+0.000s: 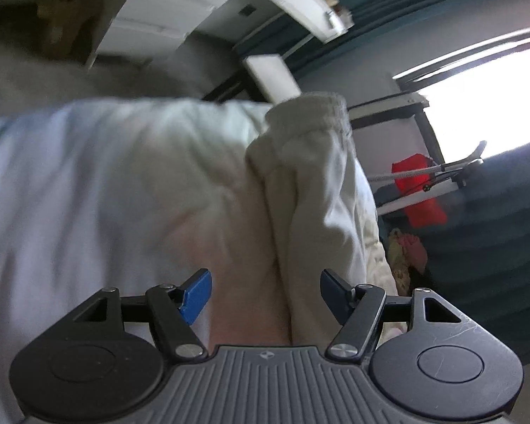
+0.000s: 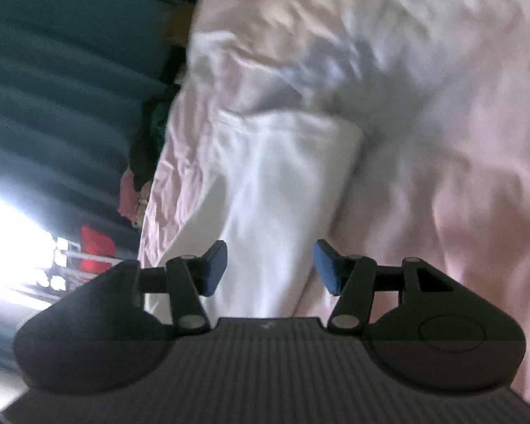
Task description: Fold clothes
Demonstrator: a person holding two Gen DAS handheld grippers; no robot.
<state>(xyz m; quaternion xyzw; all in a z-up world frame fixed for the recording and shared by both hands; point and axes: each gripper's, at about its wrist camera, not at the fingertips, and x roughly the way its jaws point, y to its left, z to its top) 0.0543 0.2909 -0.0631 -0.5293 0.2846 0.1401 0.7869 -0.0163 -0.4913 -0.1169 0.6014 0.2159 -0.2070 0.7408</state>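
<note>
Left gripper (image 1: 265, 293) and right gripper (image 2: 269, 268) fingers spread wide, holding nothing, above white garment (image 2: 282, 176) on bed (image 2: 441, 141); pinch matching edges squarely before folding.

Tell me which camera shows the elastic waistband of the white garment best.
The left wrist view: the gathered waistband sits at the far top of the folded white garment, fairly sharp. The right wrist view shows the same garment as a blurred white block on the pinkish sheet, with no waistband detail. Both grippers' jaws stand open.
</note>
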